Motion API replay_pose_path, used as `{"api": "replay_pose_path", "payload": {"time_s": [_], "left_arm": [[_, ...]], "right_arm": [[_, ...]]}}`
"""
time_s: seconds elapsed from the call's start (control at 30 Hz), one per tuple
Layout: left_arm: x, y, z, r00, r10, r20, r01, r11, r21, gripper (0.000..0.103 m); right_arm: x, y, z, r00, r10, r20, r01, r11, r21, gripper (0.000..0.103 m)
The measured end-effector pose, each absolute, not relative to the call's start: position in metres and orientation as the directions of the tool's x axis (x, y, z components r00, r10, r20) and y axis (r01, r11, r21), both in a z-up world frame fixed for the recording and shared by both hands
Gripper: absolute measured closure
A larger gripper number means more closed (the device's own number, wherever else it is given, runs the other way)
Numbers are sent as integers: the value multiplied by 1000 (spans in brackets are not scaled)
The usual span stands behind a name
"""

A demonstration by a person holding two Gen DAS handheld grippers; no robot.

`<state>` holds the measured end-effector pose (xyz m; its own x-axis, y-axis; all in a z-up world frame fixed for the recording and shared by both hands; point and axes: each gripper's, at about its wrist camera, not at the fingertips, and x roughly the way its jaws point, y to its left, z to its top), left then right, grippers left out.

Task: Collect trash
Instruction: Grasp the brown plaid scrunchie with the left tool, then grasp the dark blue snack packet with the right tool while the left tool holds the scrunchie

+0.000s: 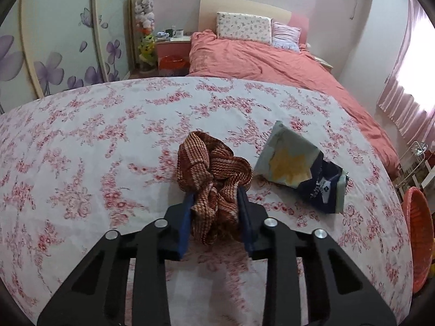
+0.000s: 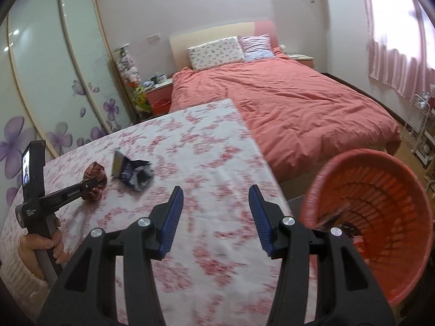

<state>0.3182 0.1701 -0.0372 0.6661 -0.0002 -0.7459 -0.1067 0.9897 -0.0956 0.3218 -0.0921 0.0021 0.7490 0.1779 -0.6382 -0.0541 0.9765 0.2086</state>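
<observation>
My left gripper [image 1: 216,198] is shut on a crumpled brown striped cloth [image 1: 212,171] on the floral tablecloth [image 1: 81,149]; it also shows in the right wrist view [image 2: 93,178], with the left gripper [image 2: 93,187] on it. An empty snack bag [image 1: 299,168], grey, yellow and dark blue, lies just right of the cloth; in the right wrist view [image 2: 133,172] it lies at left centre. My right gripper [image 2: 216,195] is open and empty above the table's right edge. A red plastic basket [image 2: 380,203] with some trash in its bottom stands beside the table at right.
A bed with a pink duvet [image 2: 285,103] and pillows stands beyond the table. A wardrobe with flower-patterned doors [image 2: 54,68] is at the left. A nightstand [image 1: 172,47] with cups is by the bed. The basket's rim [image 1: 418,241] shows at the right edge.
</observation>
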Motion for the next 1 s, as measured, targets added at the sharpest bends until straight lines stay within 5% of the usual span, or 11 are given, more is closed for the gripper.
{"api": "replay_pose_path", "payload": {"time_s": [0.6,0.77,0.93,1.0], "left_arm": [[291,233,-11,723,33,-690,-158,980,-118,75],[290,245,-12,721,42,-691,-176,976,-125,75],[287,247,-14,718,38,-695,-173,977,-125,75],[286,248,-15,716,37,-697,-171,978,-123,75]], "right_arm": [[407,52,-6,687,317,-654,-283,945,162,53],[439,78,-15,663,306,-684,-339,936,90,32],[448,94,-32,610,269,-745,-399,917,5,29],[446,97,-37,607,234,-760,-399,916,-37,36]]}}
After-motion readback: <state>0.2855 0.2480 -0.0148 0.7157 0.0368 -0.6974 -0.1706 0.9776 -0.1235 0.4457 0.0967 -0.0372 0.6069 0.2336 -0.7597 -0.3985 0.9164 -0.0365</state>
